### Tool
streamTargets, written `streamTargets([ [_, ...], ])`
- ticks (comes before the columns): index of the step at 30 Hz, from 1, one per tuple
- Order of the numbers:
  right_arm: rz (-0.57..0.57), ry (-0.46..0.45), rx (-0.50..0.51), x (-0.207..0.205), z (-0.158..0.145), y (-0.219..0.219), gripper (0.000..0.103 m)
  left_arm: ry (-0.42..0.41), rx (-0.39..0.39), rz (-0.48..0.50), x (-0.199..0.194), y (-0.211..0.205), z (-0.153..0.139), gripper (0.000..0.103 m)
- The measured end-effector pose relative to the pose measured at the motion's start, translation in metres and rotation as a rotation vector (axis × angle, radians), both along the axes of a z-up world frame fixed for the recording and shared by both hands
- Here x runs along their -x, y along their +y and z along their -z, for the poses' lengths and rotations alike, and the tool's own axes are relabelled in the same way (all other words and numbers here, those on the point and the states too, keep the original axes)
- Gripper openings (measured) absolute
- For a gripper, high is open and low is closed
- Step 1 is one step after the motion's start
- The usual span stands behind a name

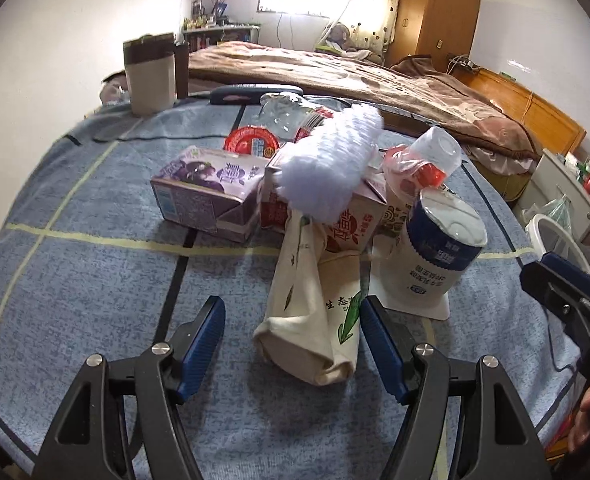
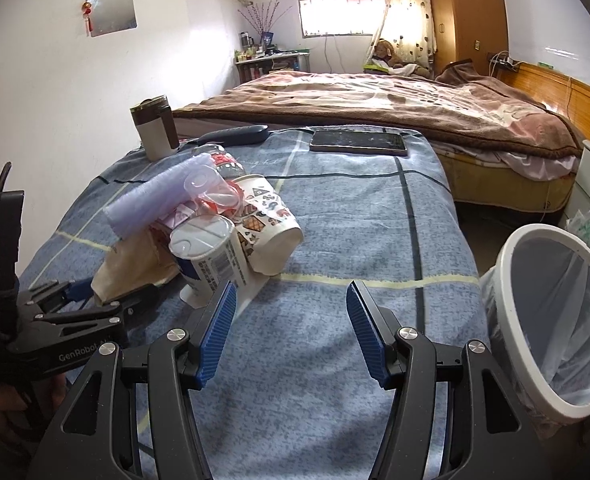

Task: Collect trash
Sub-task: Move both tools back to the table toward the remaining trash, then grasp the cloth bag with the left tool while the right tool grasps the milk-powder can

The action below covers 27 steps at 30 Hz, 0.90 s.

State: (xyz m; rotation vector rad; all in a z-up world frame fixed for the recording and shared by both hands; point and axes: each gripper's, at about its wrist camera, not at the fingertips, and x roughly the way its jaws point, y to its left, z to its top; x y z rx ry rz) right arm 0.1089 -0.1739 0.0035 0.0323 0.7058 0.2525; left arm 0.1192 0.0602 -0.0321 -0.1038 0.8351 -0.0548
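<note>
Between your left gripper's (image 1: pixel 293 344) spread jaws: the cloth bag (image 1: pixel 315 312).
Its long axis runs away from you; your right gripper (image 2: pixel 291 334) gapes empty.

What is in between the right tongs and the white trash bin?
Nothing. In the right wrist view, only bare blue blanket lies between the right tongs and the white trash bin.

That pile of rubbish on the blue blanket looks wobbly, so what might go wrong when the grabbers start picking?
The purple fluffy roll rests across the cartons, so pulling the cream bag beneath could topple it. The blue-and-white cup leans against the patterned cup; lifting one may roll the other. The phone could be mistaken for trash.
</note>
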Motion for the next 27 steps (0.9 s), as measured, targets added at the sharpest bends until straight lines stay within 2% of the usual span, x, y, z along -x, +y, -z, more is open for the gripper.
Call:
streamTargets([
  [2, -0.010, 0.002, -0.002, -0.002, 0.001, 0.004, 0.059, 0.001, 0.032, -0.002, 0.000, 0.005, 0.001, 0.062],
  [5, -0.025, 0.006, 0.001, -0.004, 0.002, 0.010, 0.059, 0.002, 0.040, -0.009, 0.002, 0.011, 0.002, 0.050],
  [9, -0.047, 0.017, -0.014, -0.009, 0.005, 0.018, 0.060, -0.006, 0.070, -0.021, 0.006, 0.019, 0.000, 0.048],
  [19, -0.113, 0.017, -0.047, -0.019, 0.011, 0.039, 0.060, -0.020, 0.066, -0.026, 0.017, 0.032, -0.005, 0.048],
  [27, -0.144, 0.101, -0.024, -0.034, 0.020, 0.056, 0.060, -0.028, 0.078, -0.029, 0.021, 0.035, -0.007, 0.048],
])
